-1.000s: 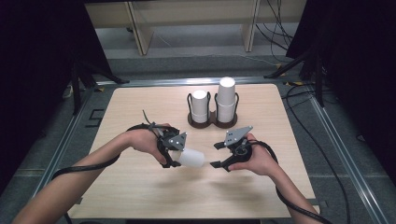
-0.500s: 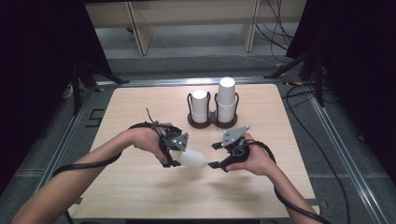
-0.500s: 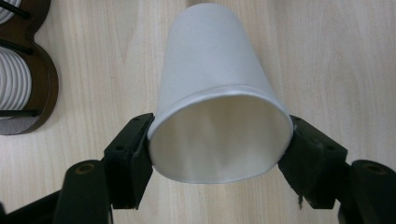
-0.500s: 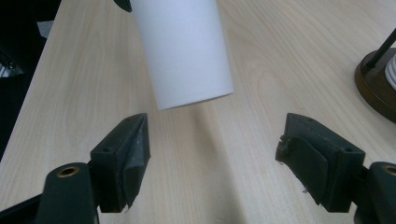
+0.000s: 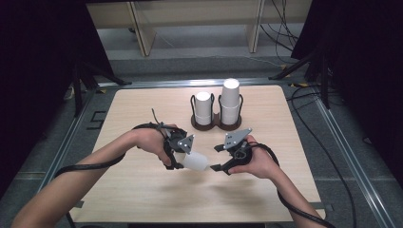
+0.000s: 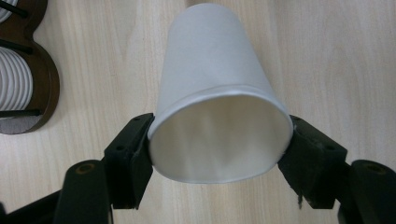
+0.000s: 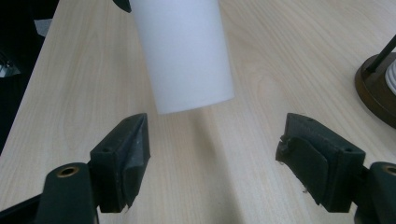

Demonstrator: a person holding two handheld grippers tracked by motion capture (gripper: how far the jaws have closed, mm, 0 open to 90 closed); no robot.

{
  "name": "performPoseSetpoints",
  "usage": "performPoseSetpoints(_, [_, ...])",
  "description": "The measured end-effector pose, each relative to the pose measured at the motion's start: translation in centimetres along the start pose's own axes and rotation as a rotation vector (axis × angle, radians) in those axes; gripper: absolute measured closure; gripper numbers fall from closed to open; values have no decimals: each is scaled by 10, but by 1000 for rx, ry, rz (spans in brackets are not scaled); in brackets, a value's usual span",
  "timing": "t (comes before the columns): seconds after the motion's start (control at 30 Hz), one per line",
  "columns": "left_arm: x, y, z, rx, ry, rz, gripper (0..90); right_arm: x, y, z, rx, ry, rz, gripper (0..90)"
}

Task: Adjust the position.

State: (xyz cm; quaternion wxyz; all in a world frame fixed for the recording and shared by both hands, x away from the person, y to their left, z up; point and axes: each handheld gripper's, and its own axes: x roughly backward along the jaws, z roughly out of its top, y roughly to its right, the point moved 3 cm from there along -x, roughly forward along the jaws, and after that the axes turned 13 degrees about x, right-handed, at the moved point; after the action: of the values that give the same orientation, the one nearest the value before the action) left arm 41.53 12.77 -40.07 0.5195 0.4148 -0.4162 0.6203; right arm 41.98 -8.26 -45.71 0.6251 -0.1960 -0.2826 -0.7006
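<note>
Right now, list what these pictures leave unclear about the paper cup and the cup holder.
- Paper cup: closed base faces away in the left gripper view; its rim is cut off by the top edge in the right gripper view.
- Cup holder: cup counts in the stacks too small to tell in the high view; cut by frame edges in both gripper views.

Left gripper (image 6: 219,154) fingers (image 6: 133,156) clamp white paper cup (image 6: 215,93) rim (slightly squashed, seemingly); wooden table (image 6: 336,60) below.

A pale wooden table (image 5: 142,190) with rounded corners. On it, toward the far edge, stands a dark brown two-ring cup holder (image 5: 216,124), each ring holding a stack of white paper cups (image 5: 230,102).
</note>
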Motion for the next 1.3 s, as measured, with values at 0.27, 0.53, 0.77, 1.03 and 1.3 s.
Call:
performPoseSetpoints(0.27, [1,0,3,-1,-20,-2,309,-3,1,5,24,1,-8,240])
performPoseSetpoints(0.53, [-1,1,3,-2,-43,-9,309,-5,-1,6,20,-5,-7,237])
performPoseSetpoints(0.77, [0,-1,4,-4,-58,-5,310,-10,-2,10,32,-6,-4,238])
performPoseSetpoints(1.03, [-1,-1,6,-2,-70,-1,310,-13,-3,14,20,2,4,239])
performPoseSetpoints(1.3, [-1,-1,8,-5,-78,-4,310,-19,-2,22,45,18,1,240])
